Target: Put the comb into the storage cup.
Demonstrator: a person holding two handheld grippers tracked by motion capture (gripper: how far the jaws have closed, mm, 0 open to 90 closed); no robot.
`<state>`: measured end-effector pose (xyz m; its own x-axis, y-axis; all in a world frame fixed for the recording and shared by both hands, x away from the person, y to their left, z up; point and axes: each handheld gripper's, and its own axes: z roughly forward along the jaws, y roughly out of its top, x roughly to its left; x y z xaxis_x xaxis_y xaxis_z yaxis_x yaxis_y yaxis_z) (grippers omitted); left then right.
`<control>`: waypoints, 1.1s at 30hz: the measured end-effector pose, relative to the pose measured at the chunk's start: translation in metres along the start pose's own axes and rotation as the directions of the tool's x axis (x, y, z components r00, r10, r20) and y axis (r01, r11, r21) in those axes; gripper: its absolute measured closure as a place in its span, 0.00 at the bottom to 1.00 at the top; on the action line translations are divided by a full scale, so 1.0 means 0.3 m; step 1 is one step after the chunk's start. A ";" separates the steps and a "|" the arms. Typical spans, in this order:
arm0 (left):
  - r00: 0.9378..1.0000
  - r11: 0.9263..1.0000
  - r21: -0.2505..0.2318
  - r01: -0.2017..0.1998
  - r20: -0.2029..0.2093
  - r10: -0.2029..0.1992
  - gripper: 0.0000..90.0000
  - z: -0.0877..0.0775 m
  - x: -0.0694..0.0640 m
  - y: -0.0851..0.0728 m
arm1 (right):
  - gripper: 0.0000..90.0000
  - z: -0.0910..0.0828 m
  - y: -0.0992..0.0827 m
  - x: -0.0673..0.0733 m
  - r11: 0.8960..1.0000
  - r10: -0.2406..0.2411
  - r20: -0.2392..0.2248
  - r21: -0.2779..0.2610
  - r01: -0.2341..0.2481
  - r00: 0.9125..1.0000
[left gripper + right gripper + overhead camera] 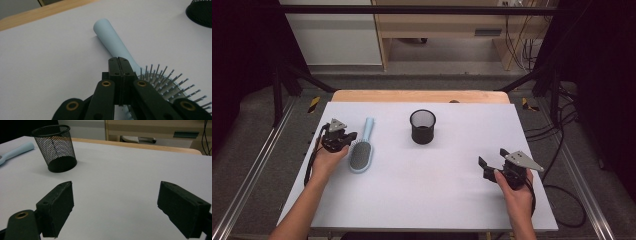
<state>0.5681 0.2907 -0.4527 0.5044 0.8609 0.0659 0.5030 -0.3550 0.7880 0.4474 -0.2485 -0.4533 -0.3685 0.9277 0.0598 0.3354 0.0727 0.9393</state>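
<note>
From the high view, your left gripper [346, 138] rests just beside the light blue hairbrush [362, 150], at its left edge near where the handle meets the head. The brush lies with its long axis running away from you, handle toward the far edge, bristles up. The black mesh cup [422, 126] stands apart to the right, and your right gripper [493, 159] is well apart from the brush, so the left hand is the nearer one.

In the left gripper view, the jaws are pressed together and empty, above the brush neck; the handle [111, 41] points forward.

In the right gripper view, the jaws stand wide apart, holding nothing.
</note>
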 end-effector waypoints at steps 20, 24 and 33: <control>0.998 0.997 0.068 -0.044 0.045 0.041 1.00 -0.014 -0.026 -0.020 | 0.15 0.002 -0.002 0.002 1.000 -0.001 -0.002 0.006 0.001 1.000; 0.998 0.997 0.064 -0.046 0.051 0.042 1.00 -0.028 -0.039 -0.032 | 0.15 0.002 -0.003 0.003 1.000 0.000 -0.002 0.008 0.000 1.000; 0.997 0.997 0.055 -0.049 0.068 0.045 1.00 -0.073 -0.084 -0.066 | 0.15 0.001 -0.003 0.003 1.000 0.000 -0.002 0.009 0.000 1.000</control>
<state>0.5302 0.2840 -0.4565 0.5735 0.8170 0.0597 0.5156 -0.4167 0.7487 0.4472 -0.2475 -0.4541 -0.3698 0.9271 0.0608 0.3434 0.0756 0.9361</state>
